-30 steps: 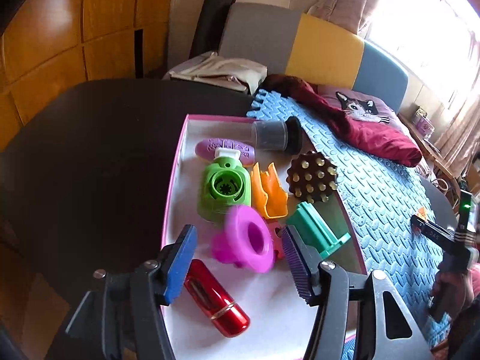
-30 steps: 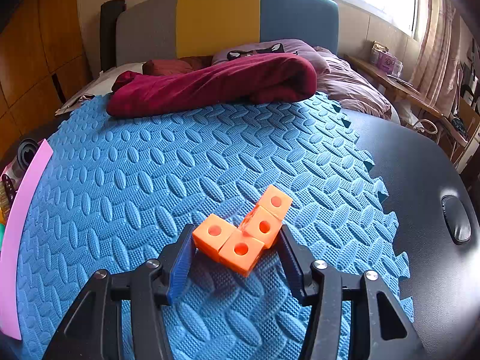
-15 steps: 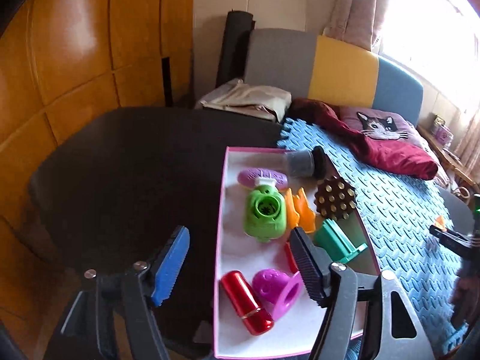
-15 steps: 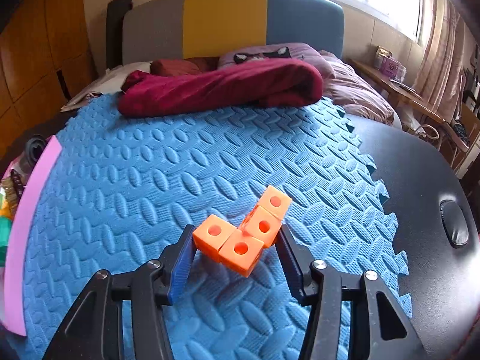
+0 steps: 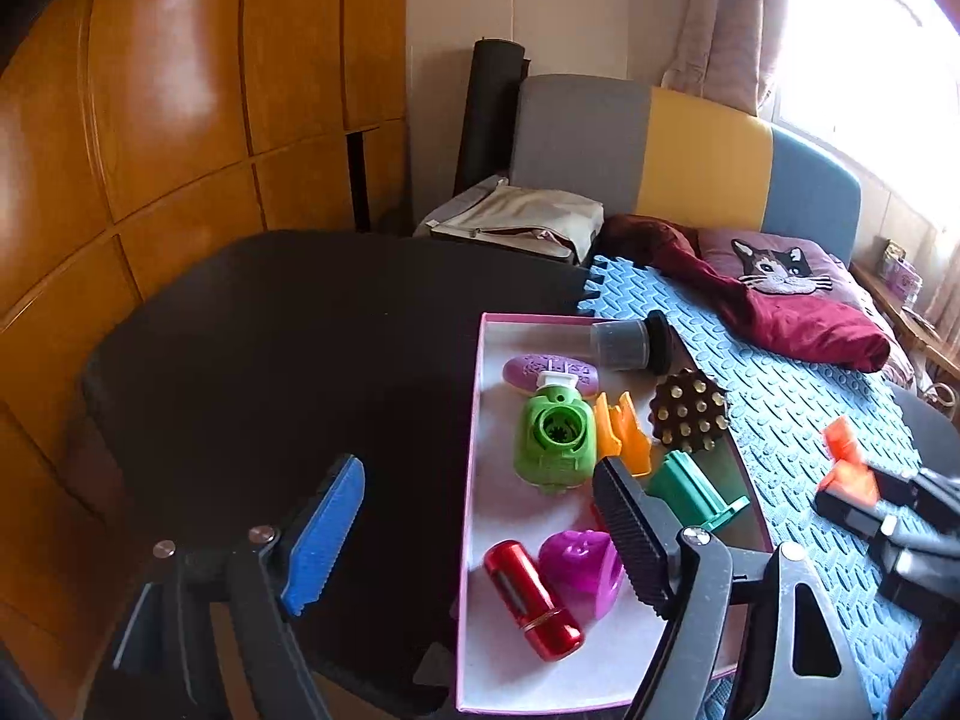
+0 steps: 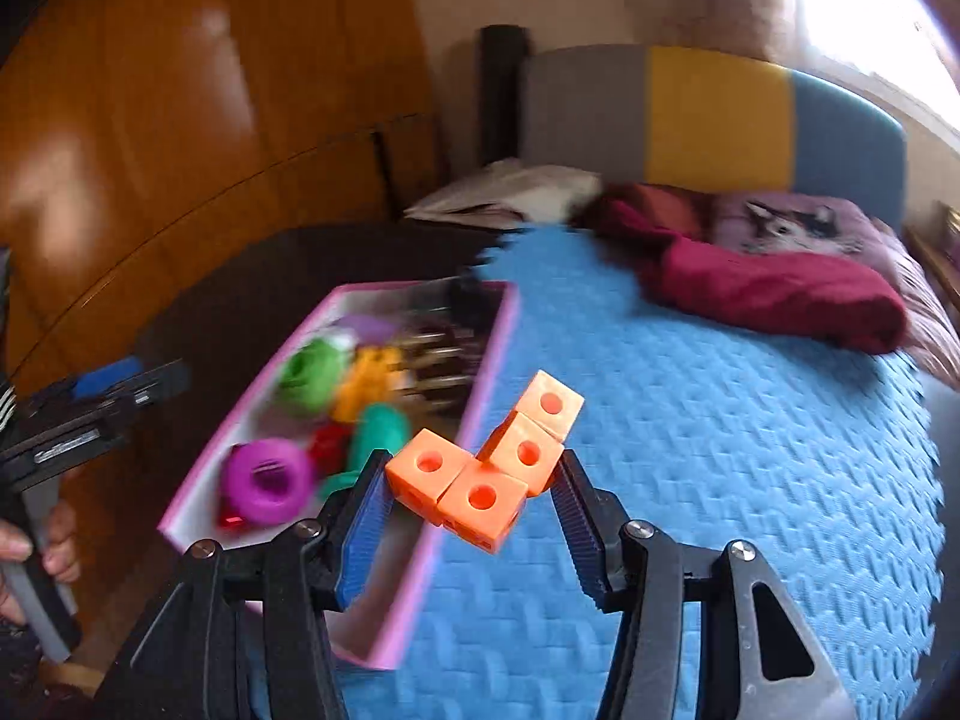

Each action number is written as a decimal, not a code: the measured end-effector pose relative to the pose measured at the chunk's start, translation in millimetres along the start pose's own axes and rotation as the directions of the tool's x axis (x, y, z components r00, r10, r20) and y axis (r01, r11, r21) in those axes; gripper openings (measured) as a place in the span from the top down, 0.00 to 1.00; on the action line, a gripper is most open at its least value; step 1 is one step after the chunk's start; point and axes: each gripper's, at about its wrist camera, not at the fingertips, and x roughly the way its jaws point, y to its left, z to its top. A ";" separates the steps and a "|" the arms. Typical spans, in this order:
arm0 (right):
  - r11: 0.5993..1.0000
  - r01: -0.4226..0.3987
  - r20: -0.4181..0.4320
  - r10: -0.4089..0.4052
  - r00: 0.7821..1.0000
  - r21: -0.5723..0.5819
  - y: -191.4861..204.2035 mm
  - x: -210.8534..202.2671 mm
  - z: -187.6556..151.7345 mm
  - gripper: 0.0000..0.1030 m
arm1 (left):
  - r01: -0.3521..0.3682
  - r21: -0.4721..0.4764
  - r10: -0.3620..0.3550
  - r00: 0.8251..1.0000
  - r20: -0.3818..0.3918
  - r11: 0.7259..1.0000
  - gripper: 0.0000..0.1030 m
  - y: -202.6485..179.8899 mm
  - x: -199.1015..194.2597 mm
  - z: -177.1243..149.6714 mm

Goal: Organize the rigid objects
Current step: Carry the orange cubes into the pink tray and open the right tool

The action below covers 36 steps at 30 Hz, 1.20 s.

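Note:
My right gripper point(image 6: 468, 510) is shut on an orange block piece of linked cubes point(image 6: 486, 468) and holds it in the air over the blue foam mat point(image 6: 720, 450), beside the right wall of the pink-rimmed box point(image 6: 492, 354). It also shows in the left wrist view point(image 5: 846, 468). My left gripper point(image 5: 474, 528) is open and empty, above the box's left wall point(image 5: 471, 468). The box holds a red cylinder point(image 5: 531, 600), a magenta funnel point(image 5: 582, 561), a green round toy point(image 5: 552, 438), an orange piece point(image 5: 621, 435), a teal piece point(image 5: 690, 489), a brown studded ball point(image 5: 689, 418), a purple oval point(image 5: 549, 369) and a grey jar point(image 5: 630, 343).
The box stands on a dark table point(image 5: 270, 360) next to the foam mat point(image 5: 798, 420). A maroon cloth point(image 5: 798, 318) lies at the mat's far end. A bed with a cat pillow point(image 5: 774, 258) and a wooden wardrobe point(image 5: 150, 120) stand behind.
My right gripper has lifted the orange block piece off the mat and swung left towards the box. My left gripper has drawn back and left from the box, still open.

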 end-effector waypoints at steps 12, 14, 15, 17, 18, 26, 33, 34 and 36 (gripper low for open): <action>0.992 -0.022 -0.140 0.004 0.990 -0.124 55.8 50.0 -16.2 0.47 | -0.038 -0.030 0.038 0.999 -0.007 0.999 0.04 14.1 1.4 -5.2; 0.992 -0.011 -0.149 -0.008 0.989 -0.128 56.6 56.0 -17.7 0.47 | -0.046 -0.030 0.046 0.999 -0.005 0.998 0.00 14.8 1.0 -5.8; 0.992 -0.008 -0.155 -0.012 0.988 -0.127 56.9 59.1 -18.6 0.47 | -0.050 -0.029 0.050 0.999 -0.005 0.998 0.00 14.8 0.8 -6.1; 0.993 -0.001 -0.177 -0.019 0.984 -0.115 55.3 67.1 -20.7 0.47 | -0.050 -0.030 0.050 0.999 -0.004 0.998 0.00 15.6 -0.1 -6.9; 0.995 -0.005 -0.190 -0.015 0.982 -0.104 54.5 70.5 -22.4 0.47 | -0.049 -0.032 0.049 0.999 -0.003 0.998 0.00 16.4 -1.2 -7.1; 0.999 0.027 -0.105 -0.029 0.994 -0.022 47.2 50.0 -17.4 0.47 | -0.064 -0.067 0.064 0.998 -0.002 0.996 0.00 25.2 -5.7 -9.4; 0.985 0.150 0.029 -0.153 0.988 0.091 42.1 15.1 3.7 0.45 | -0.093 -0.082 0.095 0.995 0.025 0.992 0.00 28.0 -19.1 -15.2; 0.982 0.163 0.041 -0.168 0.985 0.097 43.0 11.7 5.6 0.45 | -0.098 -0.086 0.101 0.995 0.025 0.991 0.00 28.8 -20.6 -16.6; 0.979 0.180 0.056 -0.186 0.981 0.098 46.5 6.9 6.5 0.45 | -0.111 -0.091 0.114 0.993 0.029 0.990 0.00 29.4 -23.6 -20.2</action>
